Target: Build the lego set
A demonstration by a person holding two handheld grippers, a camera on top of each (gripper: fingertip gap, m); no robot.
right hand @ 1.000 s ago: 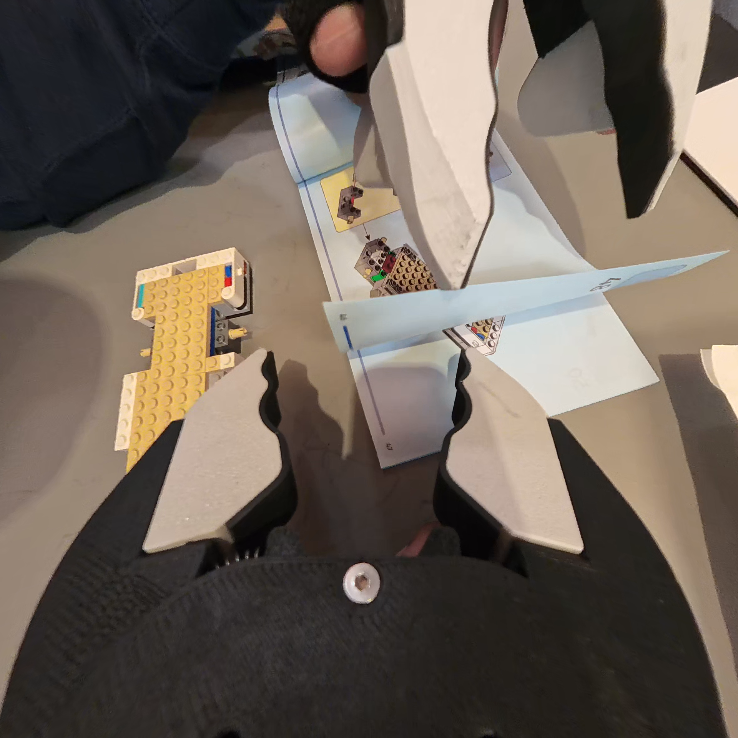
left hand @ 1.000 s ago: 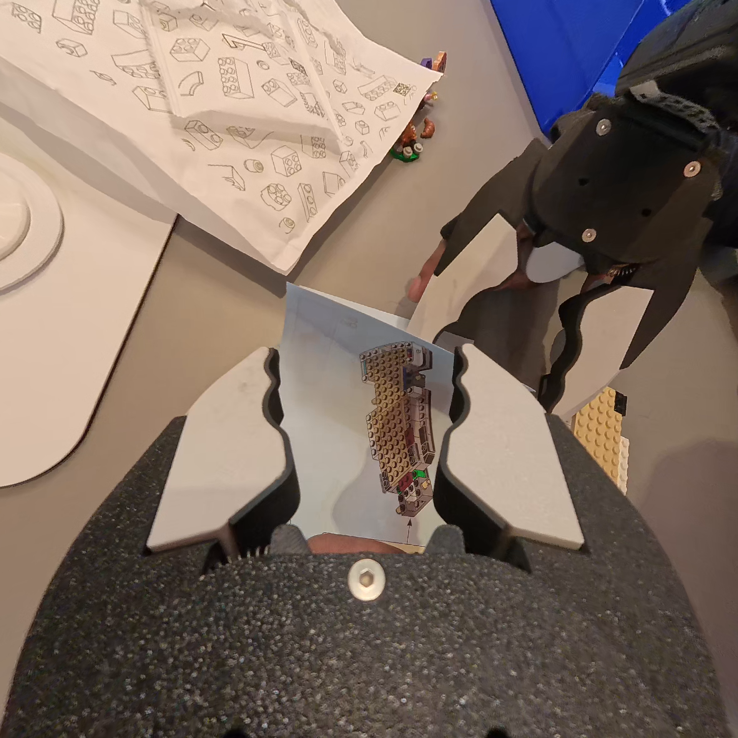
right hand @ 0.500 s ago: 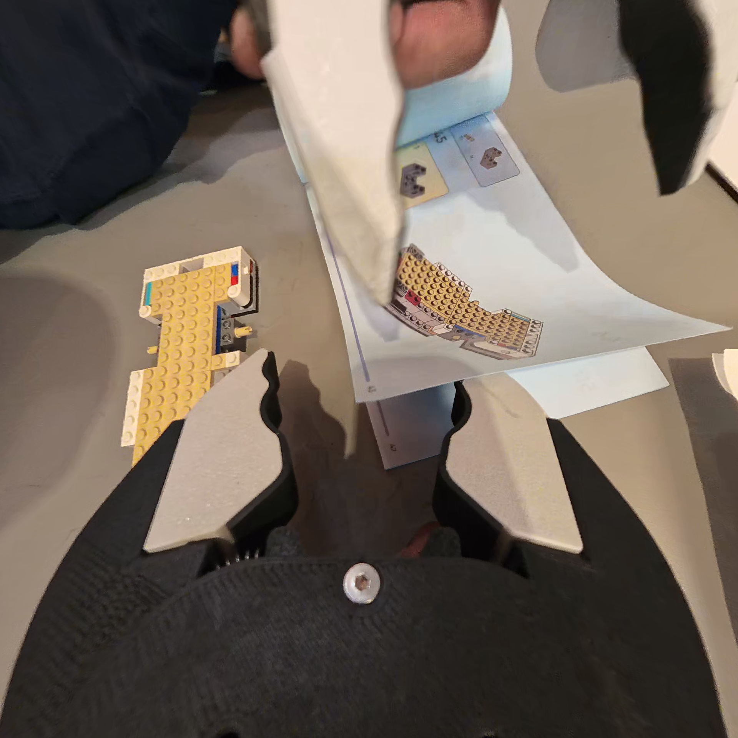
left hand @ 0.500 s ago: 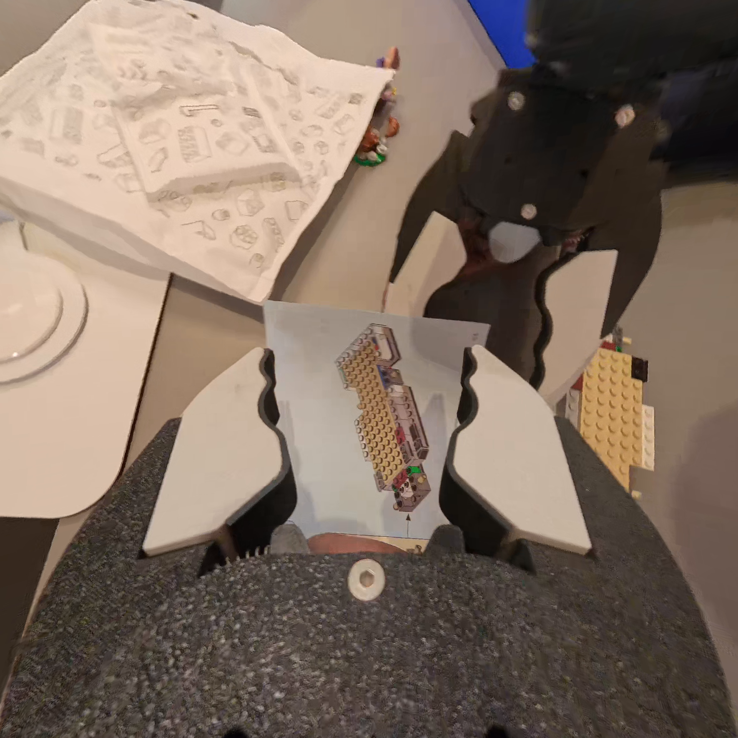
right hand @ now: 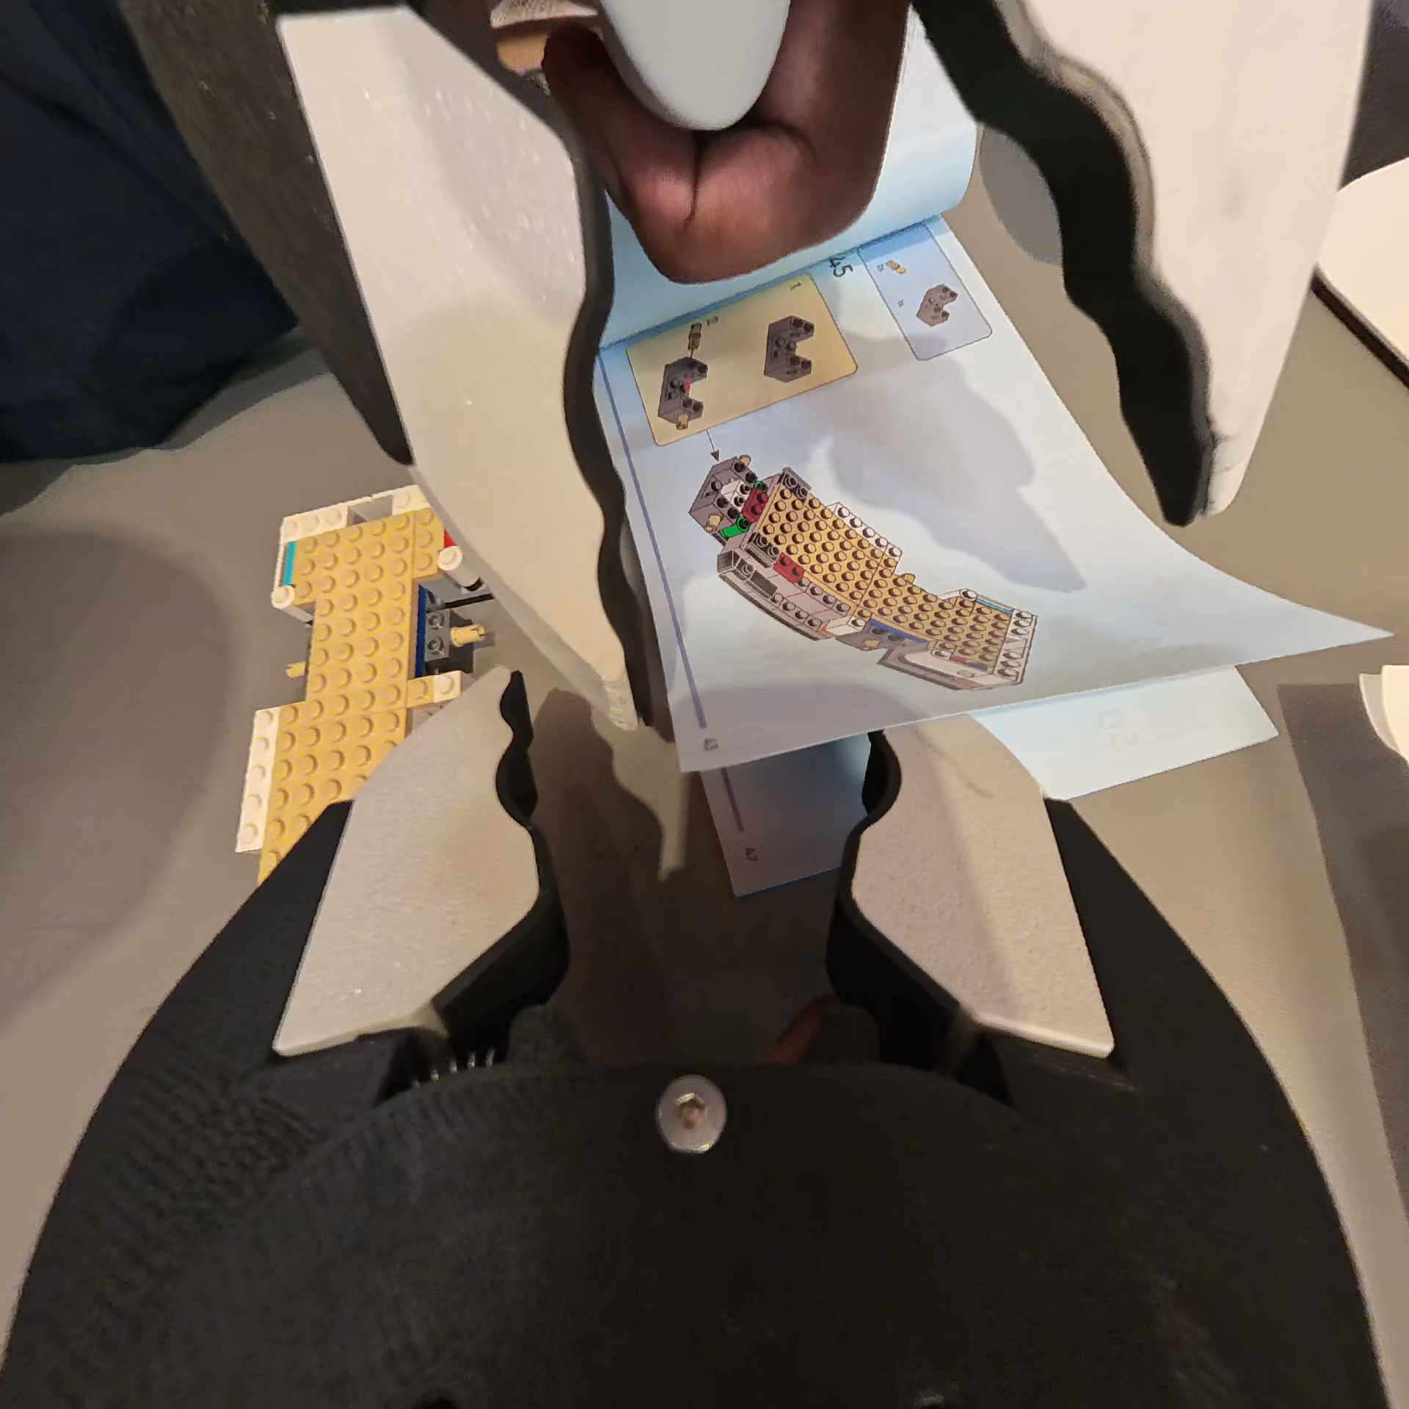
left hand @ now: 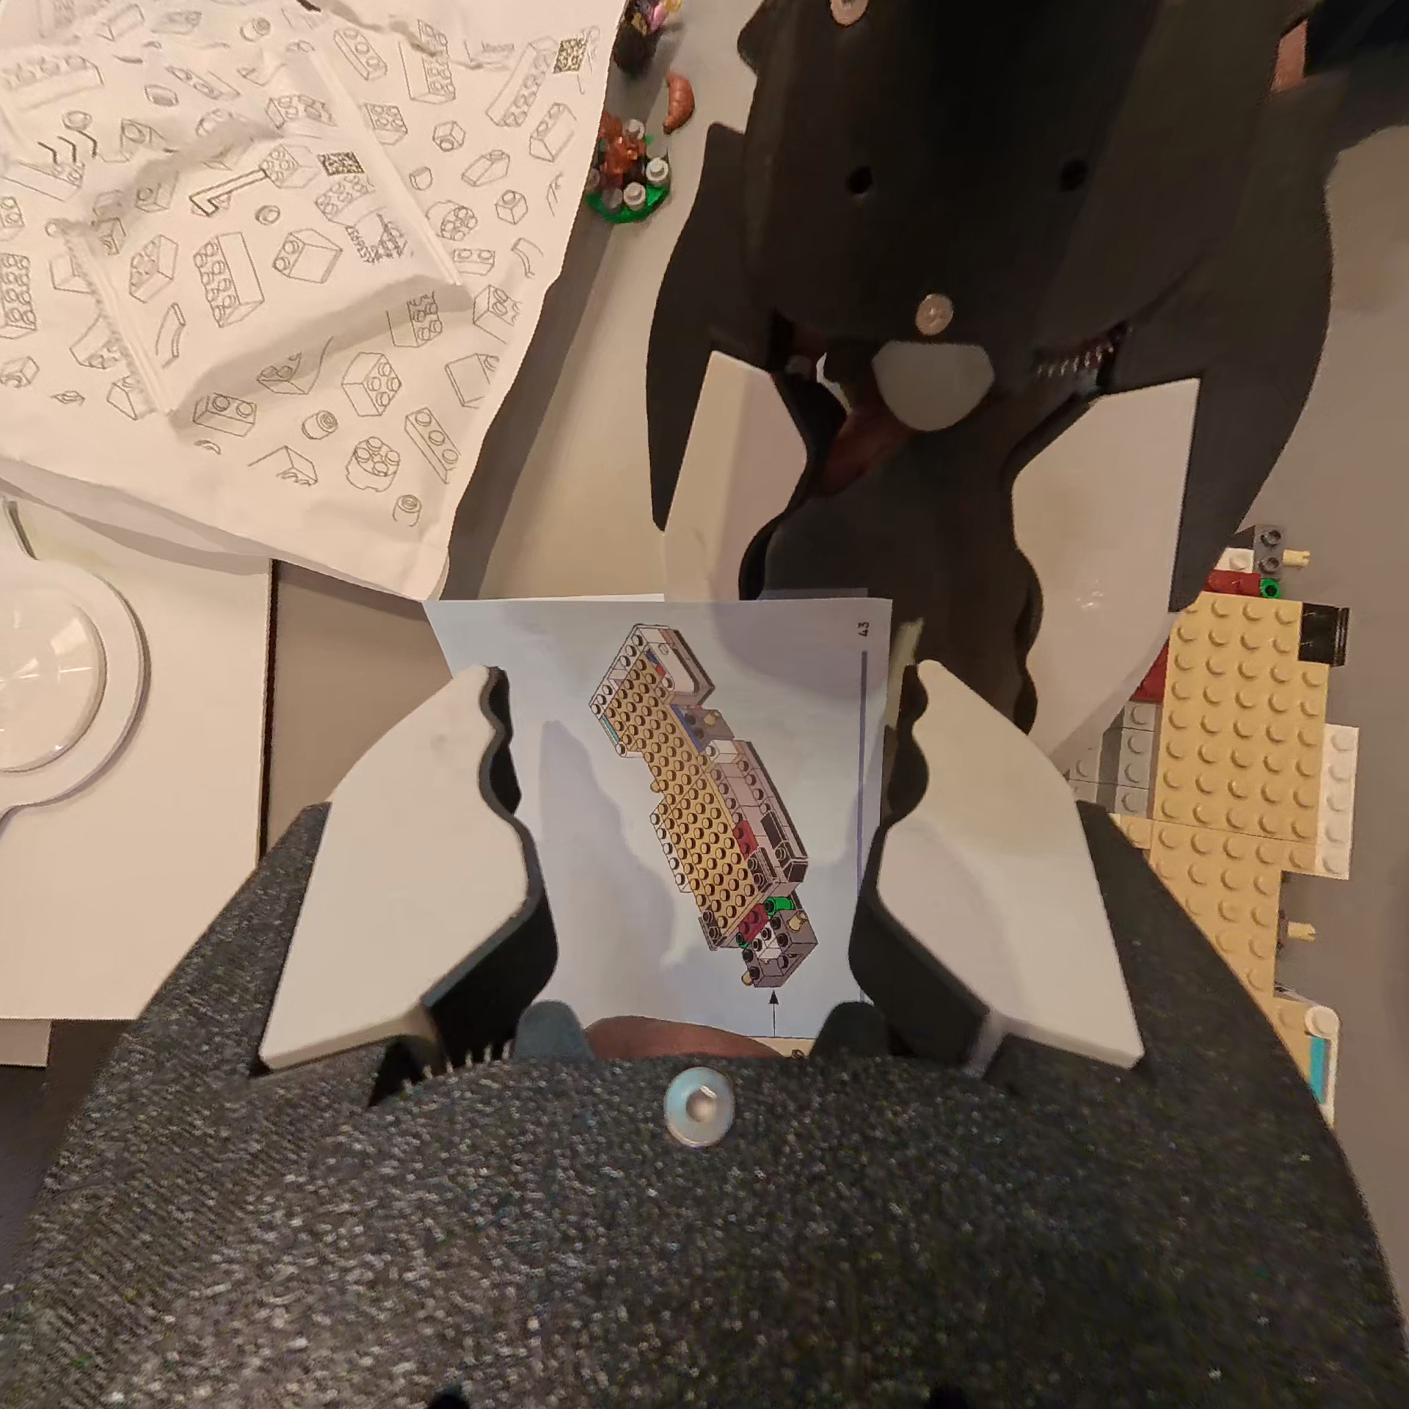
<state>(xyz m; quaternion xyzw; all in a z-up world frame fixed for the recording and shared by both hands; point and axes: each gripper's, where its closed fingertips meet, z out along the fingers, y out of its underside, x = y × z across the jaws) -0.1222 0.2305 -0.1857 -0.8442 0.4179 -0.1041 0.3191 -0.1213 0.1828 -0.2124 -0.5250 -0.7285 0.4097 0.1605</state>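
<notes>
Hovering with jaws spread, the left gripper (left hand: 701, 686) frames a raised pale-blue instruction-booklet page (left hand: 686, 800), numbered at its corner; a crumpled white paper bag printed with brick outlines (left hand: 251, 251) lies beyond-left. From the right view, the right gripper (right hand: 694, 717), jaws apart and bare, sits beside a tan-and-white brick assembly (right hand: 351, 663) at its left finger.

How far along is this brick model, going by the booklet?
Done: a flat tan studded brick model with white edges lies assembled on the grey table, much like the drawing. In hand: nothing is gripped. A curled page of the pale blue instruction booklet stands between the open left gripper fingers; the right gripper is open. Left: small loose brick pieces beside the white printed paper bag look unattached.
</notes>
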